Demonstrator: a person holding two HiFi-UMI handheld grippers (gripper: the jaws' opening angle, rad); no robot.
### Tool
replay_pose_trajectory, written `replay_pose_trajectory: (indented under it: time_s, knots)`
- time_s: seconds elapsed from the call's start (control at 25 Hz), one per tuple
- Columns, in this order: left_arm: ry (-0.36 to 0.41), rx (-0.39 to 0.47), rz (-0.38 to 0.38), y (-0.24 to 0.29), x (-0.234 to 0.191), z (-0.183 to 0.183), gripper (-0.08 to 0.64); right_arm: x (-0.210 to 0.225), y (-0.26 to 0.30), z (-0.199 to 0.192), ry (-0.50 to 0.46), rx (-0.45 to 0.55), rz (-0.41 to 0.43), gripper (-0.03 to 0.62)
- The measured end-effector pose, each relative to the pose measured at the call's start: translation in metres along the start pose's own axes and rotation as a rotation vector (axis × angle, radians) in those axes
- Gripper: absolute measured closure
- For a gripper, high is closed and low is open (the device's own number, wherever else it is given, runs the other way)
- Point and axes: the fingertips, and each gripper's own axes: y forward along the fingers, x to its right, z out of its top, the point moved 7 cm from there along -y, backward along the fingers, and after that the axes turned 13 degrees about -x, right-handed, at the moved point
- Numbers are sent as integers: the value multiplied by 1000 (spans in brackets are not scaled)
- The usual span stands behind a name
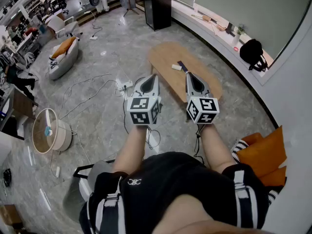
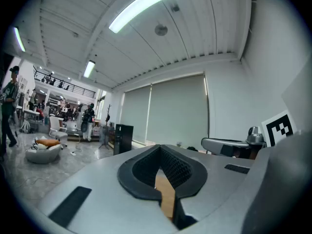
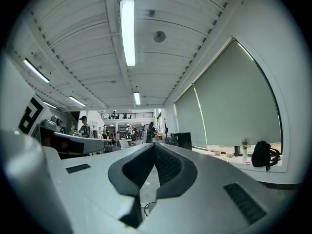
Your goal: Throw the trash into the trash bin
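In the head view both grippers are held out level, side by side, above the floor in front of a low oval wooden table (image 1: 165, 57). On that table lie a small white piece (image 1: 176, 67) and a dark flat piece (image 1: 182, 65). My left gripper (image 1: 152, 77) has its jaws together with nothing between them; in the left gripper view (image 2: 160, 149) only a strip of the wooden table (image 2: 166, 195) shows through the slit under the pads. My right gripper (image 1: 190, 75) is also shut and empty, as the right gripper view (image 3: 155, 146) shows. I cannot make out a trash bin for certain.
A round white drum with a pale wooden top (image 1: 47, 130) stands on the floor at the left. Cables (image 1: 92, 89) and a power strip (image 1: 125, 86) lie on the grey floor. An orange cushion (image 1: 265, 152) is at the right, a black backpack (image 1: 252, 52) on the window ledge.
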Motion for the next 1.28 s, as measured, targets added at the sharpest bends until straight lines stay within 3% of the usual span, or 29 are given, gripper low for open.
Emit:
replay_pose_trajectory:
  time_s: [0.56,1.28]
  knots:
    - [7,1,-25,20,-7,3,548,1,16,1,17,14,3,580]
    - [8,-31,-54,49,-64,-3,548,-18,66,-13,55,-5,-45,580]
